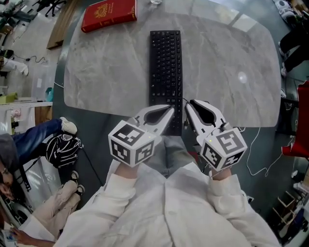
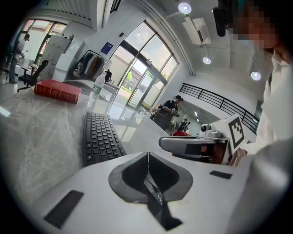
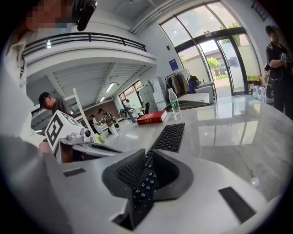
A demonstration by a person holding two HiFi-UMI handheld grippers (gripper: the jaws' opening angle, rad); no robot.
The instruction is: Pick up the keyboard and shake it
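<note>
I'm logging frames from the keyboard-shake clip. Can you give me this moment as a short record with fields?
surface: grey marble table
keyboard: black, lying flat on the table, near end at the table's near edge, not lifted
left hand-held gripper: jaws together, nothing held, over the keyboard's near end
right hand-held gripper: jaws a narrow gap apart, keys visible through the gap, by the keyboard's right edge
other: red book at the table's far left
</note>
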